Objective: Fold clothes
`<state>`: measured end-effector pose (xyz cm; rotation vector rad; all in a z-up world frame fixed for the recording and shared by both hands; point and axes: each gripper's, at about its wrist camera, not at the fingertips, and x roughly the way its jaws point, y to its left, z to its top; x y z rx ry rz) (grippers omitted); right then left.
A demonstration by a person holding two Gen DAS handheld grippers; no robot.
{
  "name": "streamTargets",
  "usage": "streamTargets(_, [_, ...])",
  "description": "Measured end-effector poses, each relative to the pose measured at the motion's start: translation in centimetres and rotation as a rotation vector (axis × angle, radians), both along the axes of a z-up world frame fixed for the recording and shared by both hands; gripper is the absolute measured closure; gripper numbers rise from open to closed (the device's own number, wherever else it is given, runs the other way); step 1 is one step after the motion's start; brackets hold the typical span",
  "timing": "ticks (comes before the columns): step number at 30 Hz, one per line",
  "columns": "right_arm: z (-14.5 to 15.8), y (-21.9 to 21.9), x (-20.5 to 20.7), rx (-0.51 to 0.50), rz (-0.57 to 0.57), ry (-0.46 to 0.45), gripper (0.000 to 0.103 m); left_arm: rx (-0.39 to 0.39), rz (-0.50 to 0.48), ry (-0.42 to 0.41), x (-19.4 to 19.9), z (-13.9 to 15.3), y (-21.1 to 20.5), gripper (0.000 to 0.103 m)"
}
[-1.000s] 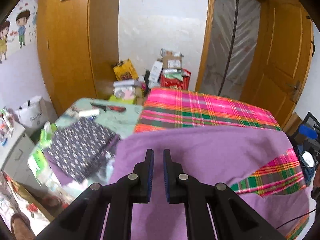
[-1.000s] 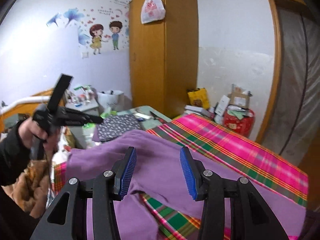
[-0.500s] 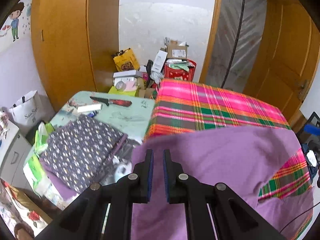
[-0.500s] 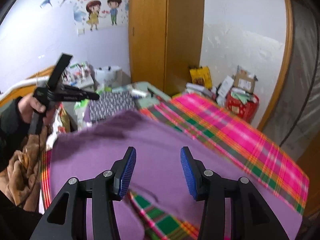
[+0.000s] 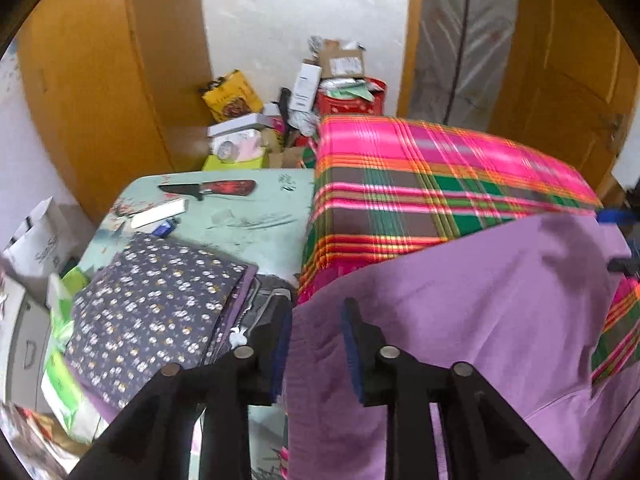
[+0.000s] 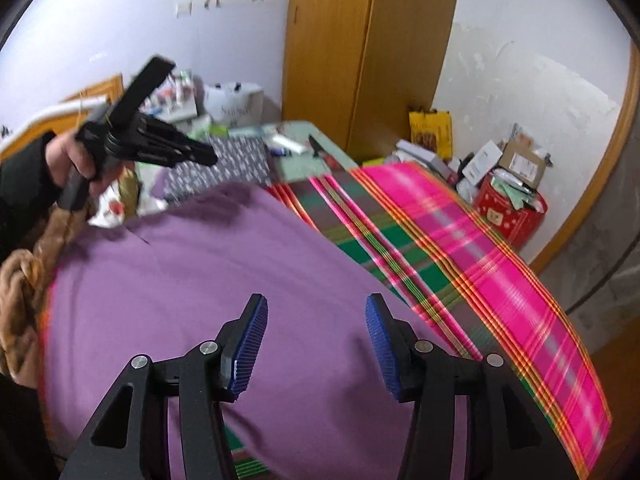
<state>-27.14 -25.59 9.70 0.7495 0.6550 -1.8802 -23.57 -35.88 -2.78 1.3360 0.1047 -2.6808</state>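
Observation:
A purple garment (image 5: pixel 480 300) lies spread flat on the pink plaid bed cover (image 5: pixel 440 168). My left gripper (image 5: pixel 316 312) is open over the garment's left edge, and purple cloth shows in the gap between its fingers. In the right wrist view the garment (image 6: pixel 200 288) fills the near part of the bed. My right gripper (image 6: pixel 316 308) hovers above it, open wide with nothing held. A hand holds the left gripper (image 6: pixel 208 156) above the garment's far corner.
A folded dark floral cloth (image 5: pixel 156 304) sits on a pale green table (image 5: pixel 256 220) left of the bed, beside a knife (image 5: pixel 212 189). Boxes and a red bin (image 5: pixel 348 96) crowd the wall. A brown garment (image 6: pixel 20 292) hangs at the left. A wooden wardrobe (image 6: pixel 368 52) stands behind.
The left gripper has opened after carrying the purple cloth's edge down and left. The garment now lies flat on the bed. The right gripper has dipped closer to it, still open.

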Motion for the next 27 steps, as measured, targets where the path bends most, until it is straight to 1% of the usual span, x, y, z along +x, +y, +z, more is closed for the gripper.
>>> streamTargets(6, [-2.8, -1.8, -3.6, 0.059, 0.018, -0.029, 0.050, -0.027, -0.099, -0.019, -1.5, -1.8, -0.3, 0.074])
streamTargets(11, [-5.1, -3.2, -6.6, 0.106, 0.033, -0.054, 0.050, -0.022, -0.188, -0.027, -2.5, -2.7, -0.2, 0.074])
streamTargets(15, [-6.5, -3.9, -8.0, 0.125, 0.040, -0.077, 0.050, -0.017, -0.245, -0.020, -2.9, -3.2, -0.2, 0.074])
streamTargets(20, [-7.4, -4.0, -9.3, 0.111, 0.028, -0.107, 0.050, 0.001, -0.274, -0.010, -3.2, -3.7, -0.5, 0.074])
streamTargets(23, [-7.7, -4.0, -10.0, 0.105, 0.012, -0.122, 0.050, 0.006, -0.288, -0.018, -3.6, -4.0, -0.6, 0.074])
streamTargets(26, [-8.2, -4.0, -10.4, 0.109, 0.007, -0.136, 0.050, -0.005, -0.301, -0.027, -3.9, -4.3, -0.6, 0.074])
streamTargets(27, [-8.2, -4.0, -10.4, 0.110, 0.008, -0.131, 0.052, -0.003, -0.302, -0.028, -4.0, -4.4, -0.6, 0.074])
